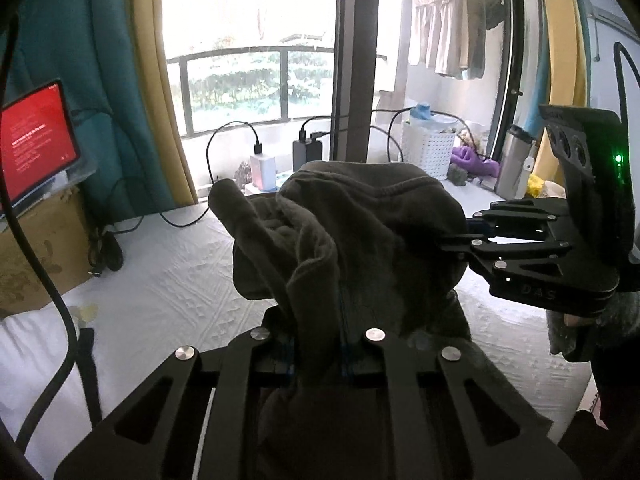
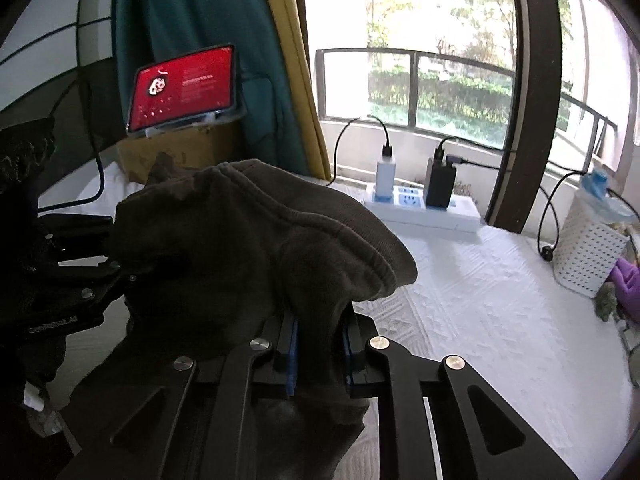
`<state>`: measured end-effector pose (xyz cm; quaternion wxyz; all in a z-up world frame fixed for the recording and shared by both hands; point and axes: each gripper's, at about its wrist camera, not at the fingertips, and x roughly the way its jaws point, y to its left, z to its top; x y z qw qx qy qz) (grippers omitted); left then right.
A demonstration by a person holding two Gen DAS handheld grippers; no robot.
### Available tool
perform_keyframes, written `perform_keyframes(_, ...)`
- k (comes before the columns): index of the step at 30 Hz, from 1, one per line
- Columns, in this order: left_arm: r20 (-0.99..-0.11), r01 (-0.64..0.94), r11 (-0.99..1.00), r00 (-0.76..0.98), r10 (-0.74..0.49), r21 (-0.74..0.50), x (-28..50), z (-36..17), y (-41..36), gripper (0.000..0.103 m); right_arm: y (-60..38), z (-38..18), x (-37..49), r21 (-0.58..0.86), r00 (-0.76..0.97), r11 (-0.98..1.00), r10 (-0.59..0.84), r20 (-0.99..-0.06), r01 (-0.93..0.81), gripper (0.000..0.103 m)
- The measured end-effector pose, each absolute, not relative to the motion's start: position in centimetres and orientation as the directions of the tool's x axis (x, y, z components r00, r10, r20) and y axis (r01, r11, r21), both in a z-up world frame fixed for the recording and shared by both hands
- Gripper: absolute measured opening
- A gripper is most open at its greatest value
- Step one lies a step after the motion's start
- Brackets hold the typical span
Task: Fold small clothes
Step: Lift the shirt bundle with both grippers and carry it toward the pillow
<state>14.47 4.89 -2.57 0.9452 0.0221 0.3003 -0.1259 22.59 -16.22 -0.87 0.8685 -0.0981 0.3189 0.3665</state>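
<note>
A dark olive-grey garment (image 1: pixel 360 232) hangs bunched in the air above the white quilted surface (image 1: pixel 168 280). My left gripper (image 1: pixel 318 356) is shut on its lower folds, the cloth pinched between the blue pads. From the right side of the left wrist view my right gripper (image 1: pixel 452 244) reaches in and bites into the cloth's edge. In the right wrist view the same garment (image 2: pixel 256 240) drapes over my right gripper (image 2: pixel 320 356), shut on a thick fold of it. My left gripper (image 2: pixel 116 264) shows at the left, its tips buried in the cloth.
A white power strip (image 2: pixel 424 208) with chargers and cables sits by the window. A white perforated basket (image 2: pixel 592 248) stands at the right, purple cloth (image 1: pixel 476 160) and a steel bottle (image 1: pixel 516 160) near it. A red-screened tablet (image 2: pixel 184 84) leans on a cardboard box (image 1: pixel 40 248) at the left.
</note>
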Motion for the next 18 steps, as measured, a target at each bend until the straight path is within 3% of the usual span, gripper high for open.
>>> perform_keyframes(18, -0.367, 0.25, 0.968, 0.9, -0.233, -0.001, 5.9, 3.8, 4.9, 0.012, -18.3, 6.8, 15.1, -0.006, 0.628, 0.706, 0.626, -0.463, -0.708, 0.016)
